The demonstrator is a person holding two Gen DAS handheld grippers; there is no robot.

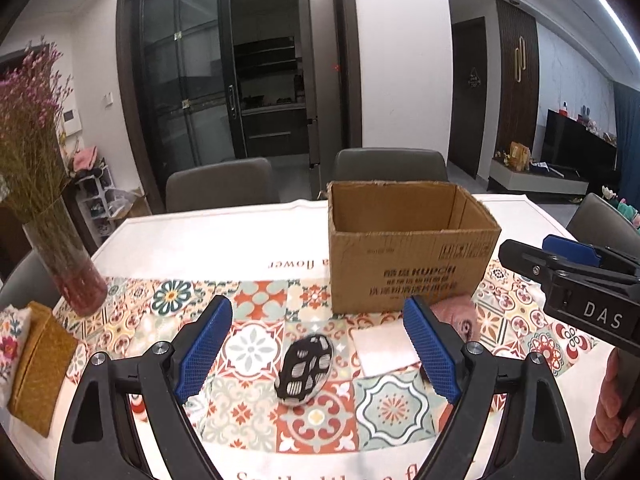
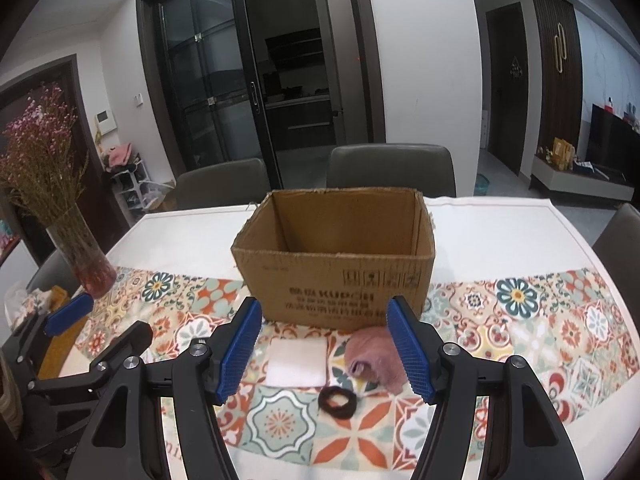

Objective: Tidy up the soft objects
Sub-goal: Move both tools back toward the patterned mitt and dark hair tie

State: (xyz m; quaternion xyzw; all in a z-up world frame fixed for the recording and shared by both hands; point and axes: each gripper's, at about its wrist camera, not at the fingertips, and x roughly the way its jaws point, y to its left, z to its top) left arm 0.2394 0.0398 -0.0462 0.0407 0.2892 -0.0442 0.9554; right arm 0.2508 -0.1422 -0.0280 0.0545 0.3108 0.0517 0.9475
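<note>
- The cardboard box (image 2: pixel 336 264) stands open-topped on the patterned tablecloth (image 2: pixel 520 320); as far as its inside shows, nothing lies in it, and it serves here as the landmark.
- In front of the box, close to its near wall, lies a flat white square pad (image 2: pixel 297 362).
- Just right of that pad, also in front of the box, sits a crumpled pink cloth (image 2: pixel 370 354); in the right wrist view the right finger hides part of it.
- A dark brown hair tie (image 2: pixel 337 401) lies nearer the camera than the pad and the cloth, further from the box.
- In the left wrist view a black-and-white mesh pouch (image 1: pixel 306 368) rests in front of the box and to its left, beside the white pad (image 1: pixel 384 350).
- The left gripper (image 1: pixel 318 354) hovers above the cloth in front of the box, its blue-padded jaws spread wide with nothing between the pads; the pouch shows on the table below the gap.
- The right gripper (image 2: pixel 326 348) is also held in front of the box, jaws apart and empty, framing the pad and the pink cloth without touching them.
- A hand (image 1: pixel 614 400) shows at the right edge of the left wrist view, holding the right gripper's handle.
- A glass vase (image 2: pixel 86 256) of dried pink flowers stands well to the left of the box.
- A yellow woven tissue box (image 1: pixel 40 368) lies left of the box, nearer the camera than the vase.
- Grey chairs (image 2: pixel 392 168) stand behind the box at the table's far side.
</note>
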